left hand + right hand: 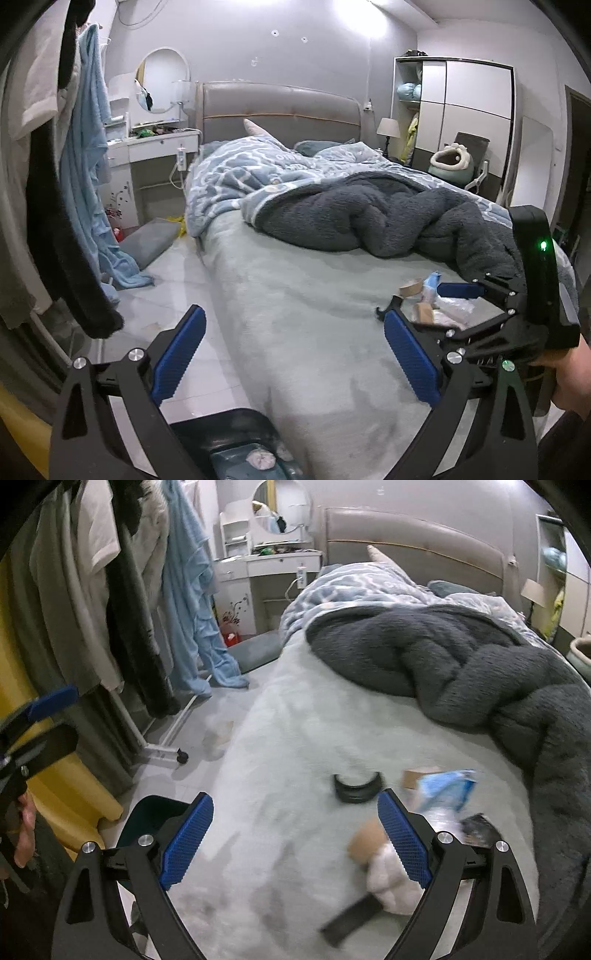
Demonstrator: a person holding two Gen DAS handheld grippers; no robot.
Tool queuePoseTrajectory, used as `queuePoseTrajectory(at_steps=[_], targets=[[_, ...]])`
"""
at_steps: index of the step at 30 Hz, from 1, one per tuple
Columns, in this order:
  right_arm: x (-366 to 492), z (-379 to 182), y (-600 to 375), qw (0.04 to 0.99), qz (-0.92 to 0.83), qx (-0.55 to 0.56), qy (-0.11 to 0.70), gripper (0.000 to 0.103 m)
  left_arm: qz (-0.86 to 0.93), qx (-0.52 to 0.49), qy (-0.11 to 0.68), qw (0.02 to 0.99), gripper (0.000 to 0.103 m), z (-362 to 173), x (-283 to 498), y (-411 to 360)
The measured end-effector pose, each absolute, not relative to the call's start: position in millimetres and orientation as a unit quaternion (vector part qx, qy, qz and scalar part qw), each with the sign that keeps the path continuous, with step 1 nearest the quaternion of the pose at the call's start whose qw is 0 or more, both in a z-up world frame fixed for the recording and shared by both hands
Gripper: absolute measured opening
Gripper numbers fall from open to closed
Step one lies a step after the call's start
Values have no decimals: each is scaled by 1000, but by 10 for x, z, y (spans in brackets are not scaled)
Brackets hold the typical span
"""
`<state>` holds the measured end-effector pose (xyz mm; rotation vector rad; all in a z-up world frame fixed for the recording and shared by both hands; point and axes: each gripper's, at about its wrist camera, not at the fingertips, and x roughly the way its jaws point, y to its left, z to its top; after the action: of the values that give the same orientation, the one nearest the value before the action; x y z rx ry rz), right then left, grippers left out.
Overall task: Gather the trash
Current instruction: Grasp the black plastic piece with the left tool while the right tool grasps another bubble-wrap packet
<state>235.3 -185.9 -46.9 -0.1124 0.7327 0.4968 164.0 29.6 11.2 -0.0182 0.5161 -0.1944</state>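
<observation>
While both pairs of jaws stand wide apart with nothing between them, the right gripper (295, 834) hangs over the pale bed sheet (295, 738). Just past its right finger (402, 845) lies a heap of trash: a white crumpled tissue (388, 878) and a brown cardboard piece (364, 843) touching that finger's outer side in the picture, a blue and white wrapper (443, 786) beyond its tip, and a black curved band (356, 788) just ahead between the two fingertips. A dark flat strip (351, 919) lies nearer the camera, blurred.

The left gripper (291, 354) is empty too, straddling the edge of the bed. Below its fingers a dark bin (236, 443) stands on the floor, with wadded tissue inside. Farther off, a grey blanket (369, 221) is bunched across the bed.
</observation>
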Motion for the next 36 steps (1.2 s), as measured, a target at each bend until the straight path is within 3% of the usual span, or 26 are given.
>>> queuePoseTrajectory(at_steps=[19,30,32,36], targets=[[2541,-697,-2753,901,250,10,355,91,-207,-16,303,930,96,-294,1873,-595],[2660,-887,-2903,888,256,7,381,61,-249,-2,343,906,82,-573,1936,-1078],[2669,-902,-2922,887,255,4,385,52,-255,1,349,902,81,-621,1937,-1154],[2661,-941,-2938,885,254,-7,391,44,-261,6,358,896,77,-705,1963,-1291]])
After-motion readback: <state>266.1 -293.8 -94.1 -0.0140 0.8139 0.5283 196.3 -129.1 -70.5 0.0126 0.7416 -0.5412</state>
